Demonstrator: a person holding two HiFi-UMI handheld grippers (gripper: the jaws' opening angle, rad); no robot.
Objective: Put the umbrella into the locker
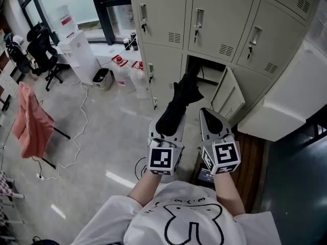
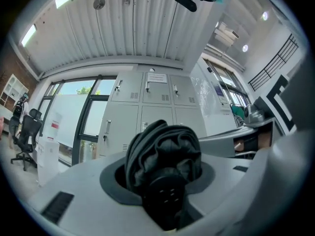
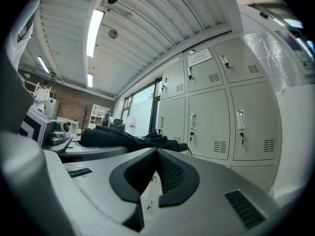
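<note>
A folded black umbrella (image 1: 179,106) sticks out forward from my left gripper (image 1: 167,129), which is shut on it near the handle end. In the left gripper view the umbrella (image 2: 165,156) fills the space between the jaws of the left gripper (image 2: 165,186). Its far end points at the open locker (image 1: 204,74) in the bottom row, whose door (image 1: 228,93) swings out to the right. My right gripper (image 1: 208,114) is beside the umbrella on the right, shut and empty, just before that door. In the right gripper view the right gripper (image 3: 156,154) has its tips together, with the umbrella (image 3: 123,137) lying to its left.
A bank of grey lockers (image 1: 214,19) with closed doors fills the wall ahead. A white cabinet (image 1: 286,101) stands at the right. Bottles (image 1: 130,70) sit by the lockers' foot. A pink cloth on a stand (image 1: 30,124), cables (image 1: 76,137) and office chairs (image 1: 43,55) are at the left.
</note>
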